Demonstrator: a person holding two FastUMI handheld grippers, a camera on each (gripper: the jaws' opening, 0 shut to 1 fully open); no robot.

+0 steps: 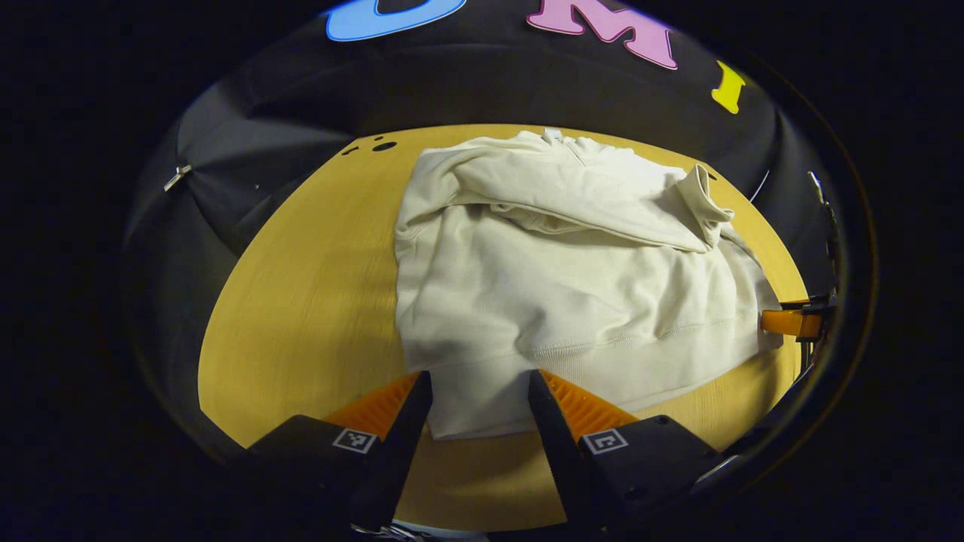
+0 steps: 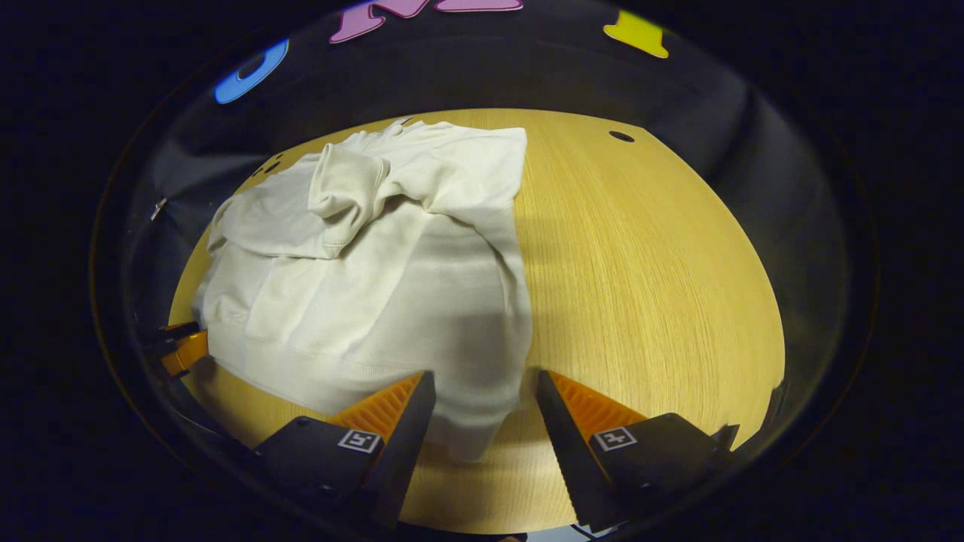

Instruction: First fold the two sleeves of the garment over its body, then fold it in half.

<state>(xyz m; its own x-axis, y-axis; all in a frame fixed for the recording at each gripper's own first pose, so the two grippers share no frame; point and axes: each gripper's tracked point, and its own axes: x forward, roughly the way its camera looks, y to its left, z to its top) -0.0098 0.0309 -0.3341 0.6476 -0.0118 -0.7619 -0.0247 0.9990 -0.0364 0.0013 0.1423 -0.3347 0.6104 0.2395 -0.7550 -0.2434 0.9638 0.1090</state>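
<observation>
Cream sweatshirt (image 1: 572,278) lies flat on the wooden surface (image 1: 301,301), both sleeves (image 1: 580,196) folded across its body. Left gripper (image 1: 478,395) at the hem's left corner, jaws open around the corner, not pinching. Right gripper (image 2: 482,395) at the hem's right corner, jaws likewise open. No containers here.

- A wooden table (image 1: 301,301) with a pale, yellowish top and fine straight grain stands in the booth; it shows in the right gripper view too (image 2: 648,286).
- Small dark round holes (image 1: 383,146) are cut in the tabletop near its far edge; one more hole (image 2: 621,136) shows in the right gripper view.
- Black cloth wall (image 1: 467,83) hangs close behind the table, creased in soft folds.
- A small metal clip (image 1: 177,178) sits on the cloth.
- The light falls from above, leaving soft shadows on the wood.
</observation>
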